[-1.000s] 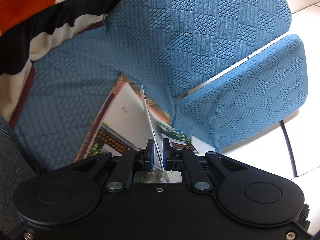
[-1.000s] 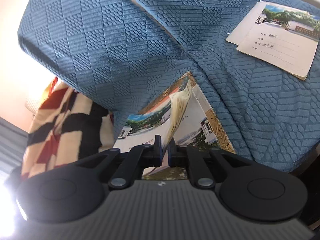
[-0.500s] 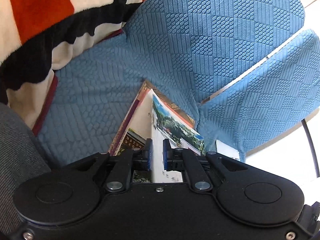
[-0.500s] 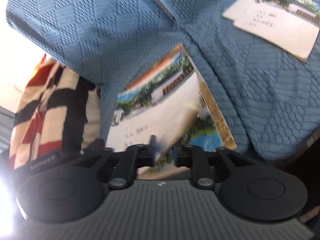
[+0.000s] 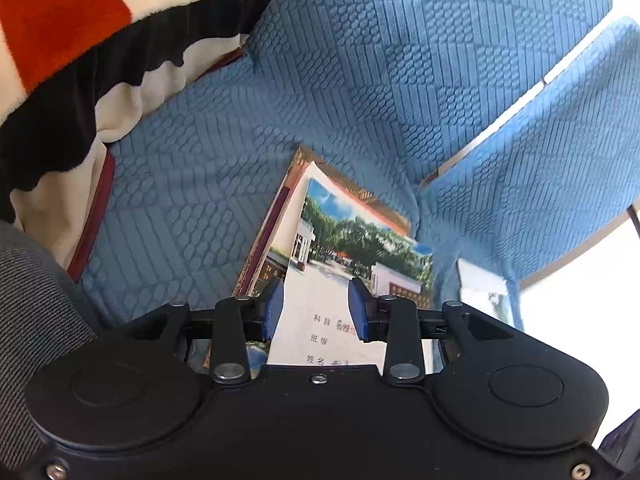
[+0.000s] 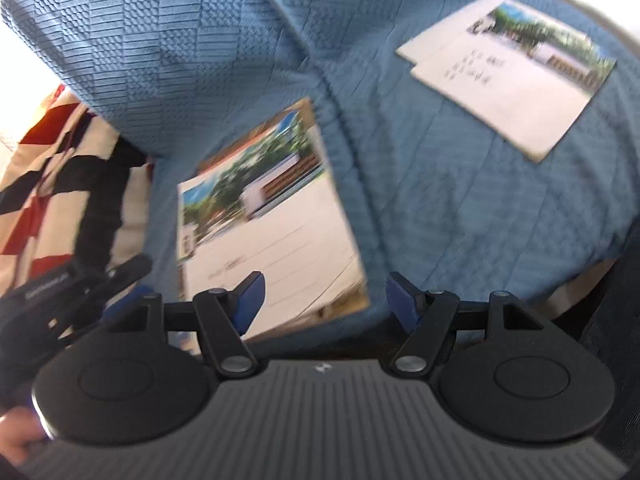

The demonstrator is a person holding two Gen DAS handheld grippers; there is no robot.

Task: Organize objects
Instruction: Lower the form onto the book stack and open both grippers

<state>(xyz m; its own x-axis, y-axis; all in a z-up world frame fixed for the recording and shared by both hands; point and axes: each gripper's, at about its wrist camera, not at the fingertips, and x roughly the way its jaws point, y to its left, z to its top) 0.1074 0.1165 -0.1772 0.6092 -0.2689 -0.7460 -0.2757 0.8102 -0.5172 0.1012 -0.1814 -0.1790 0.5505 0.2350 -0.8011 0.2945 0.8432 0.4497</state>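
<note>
1. Only your right view shows a second notebook [image 6: 508,76] lying apart on the blue sofa cover [image 6: 440,200].
2. Your left gripper [image 5: 316,308] and right gripper [image 6: 324,300] have just been opening, both released; the notebook [image 5: 340,280] they pinched upright now lies flat on the stack.

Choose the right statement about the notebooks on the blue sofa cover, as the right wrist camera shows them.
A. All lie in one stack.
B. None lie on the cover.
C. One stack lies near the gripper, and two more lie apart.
C: one stack of notebooks lies by the right gripper, and two more notebooks lie apart on the blue sofa cover.
</note>
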